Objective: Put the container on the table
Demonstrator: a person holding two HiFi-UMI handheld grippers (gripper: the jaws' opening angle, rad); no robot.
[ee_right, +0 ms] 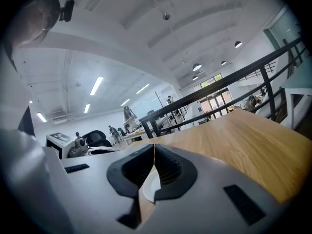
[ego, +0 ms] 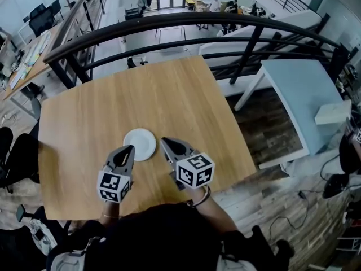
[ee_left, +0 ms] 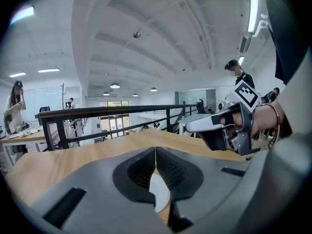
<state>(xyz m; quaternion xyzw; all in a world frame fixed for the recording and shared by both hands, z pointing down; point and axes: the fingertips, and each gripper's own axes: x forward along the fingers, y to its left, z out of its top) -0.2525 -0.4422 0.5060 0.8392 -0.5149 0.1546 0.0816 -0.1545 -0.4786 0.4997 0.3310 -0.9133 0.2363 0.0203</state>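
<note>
Tabletop: light wood, roughly square, and it fills most of the head view. Nothing on it but the one container.

Railing: dark metal and curved. It runs just past the far edge of the tabletop, and beyond it you can see a lower floor with desks and a few people.

Side table: pale blue, off to the right and well apart from the wooden one. There's a small white box near its right edge.

Right hand-held gripper: grey, with a marker cube on the back. The jaws are pressed together with nothing pinched between them, which is really clear in its own view. The tip sits just to the right of the container. A hand is wrapped round its handle in the left gripper view.

Left hand-held gripper: same deal, jaws together and empty. In the head view the tip overlaps the container's left edge. I honestly can't tell if it's touching or just above it.

Container: white, round and shallow with a low rim, basically a small dish. It sits flat on the tabletop, a bit nearer the person than the middle, right between the two gripper tips. Neither gripper has hold of it. In both gripper views it only shows as a white sliver through the gap behind the jaws.

Contents: looks like plain white inside, nothing in it as far as I can see.
</note>
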